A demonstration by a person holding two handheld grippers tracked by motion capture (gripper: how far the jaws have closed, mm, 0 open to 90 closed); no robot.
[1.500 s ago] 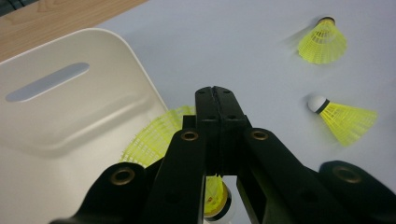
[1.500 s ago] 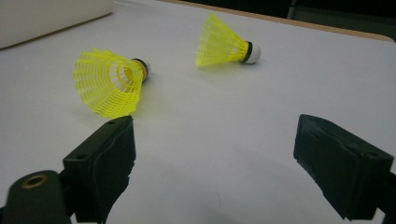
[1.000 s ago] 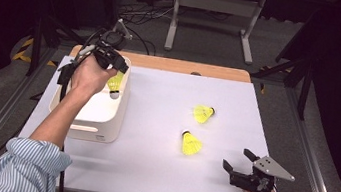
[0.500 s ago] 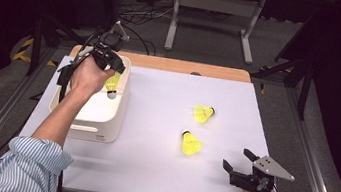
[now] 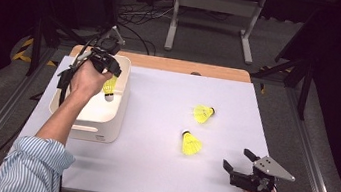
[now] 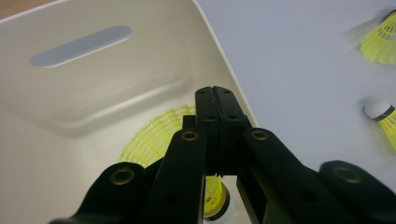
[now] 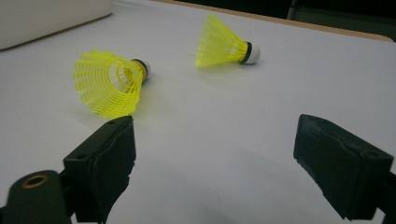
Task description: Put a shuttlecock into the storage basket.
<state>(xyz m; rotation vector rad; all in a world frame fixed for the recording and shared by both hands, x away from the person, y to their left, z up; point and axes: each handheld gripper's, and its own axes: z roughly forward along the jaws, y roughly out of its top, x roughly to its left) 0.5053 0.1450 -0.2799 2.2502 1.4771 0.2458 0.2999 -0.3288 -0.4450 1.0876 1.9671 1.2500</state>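
Shuttlecock [image 5: 110, 85] hung inside the white bin [image 5: 117, 119], its skirt pinched in the clenched left gripper [image 5: 111, 70], evidently for depositing. Right gripper [image 5: 242, 162] rested released near two shuttlecocks [image 5: 192, 143] awaiting collection on the table [image 5: 147, 173].

A blue-and-white striped shirt sleeve [image 5: 32, 165], rolled to the elbow, is worn on the left arm. Each hand is fitted with a black two-jaw gripper, the left gripper [image 5: 111, 70] and the right gripper [image 5: 239, 160], and a grey three-cornered plate [image 5: 273, 167] is mounted on the right one. Brass-coloured rivets [image 6: 189, 136] are set in the black jaw links, and a black cable [image 5: 66, 79] is trailed from the left gripper.
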